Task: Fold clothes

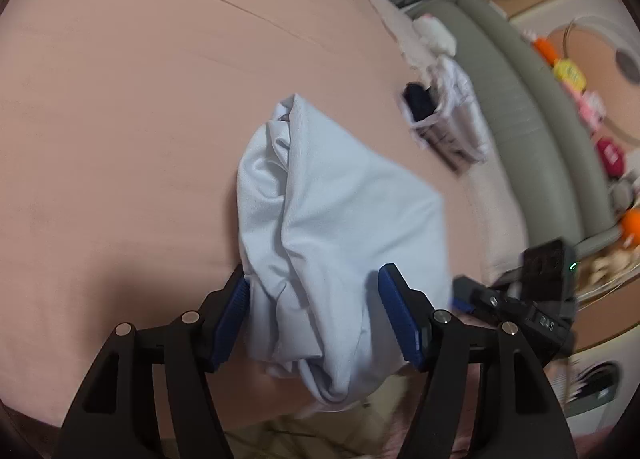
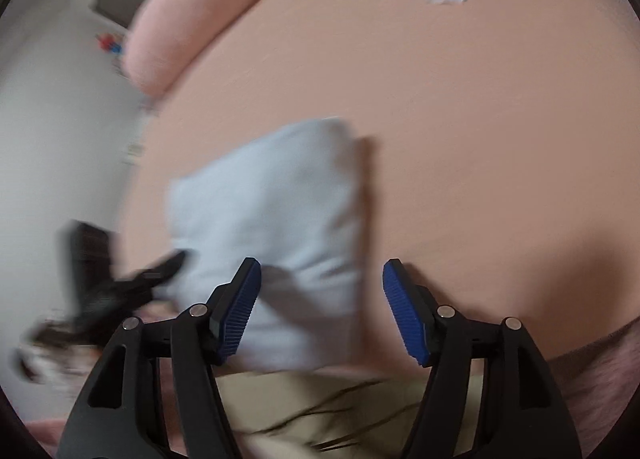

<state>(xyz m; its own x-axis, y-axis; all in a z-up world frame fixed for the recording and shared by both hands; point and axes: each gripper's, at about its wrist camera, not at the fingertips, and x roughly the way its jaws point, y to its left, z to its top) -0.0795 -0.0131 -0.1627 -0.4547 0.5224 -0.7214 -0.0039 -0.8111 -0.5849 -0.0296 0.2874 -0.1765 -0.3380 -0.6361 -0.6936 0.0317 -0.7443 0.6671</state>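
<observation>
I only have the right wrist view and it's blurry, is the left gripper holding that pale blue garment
Observer: The left gripper is open, its pads either side of the pale blue garment, not clamped.
Operator: Is the garment flat?
Observer: No, it lies bunched with deep creases on the pink bedsheet.
Operator: Anything beyond it?
Observer: A small pile of clothes near the bed's edge, with a dark item in it.

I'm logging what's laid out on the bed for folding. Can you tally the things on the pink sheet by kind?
Light blue garment, bunched between the open left tongs: 1
Pile of folded clothes near the far edge: 1 (the pieces in it cannot be counted)
Pink pillow at the bed's corner: 1
Total: 3
</observation>
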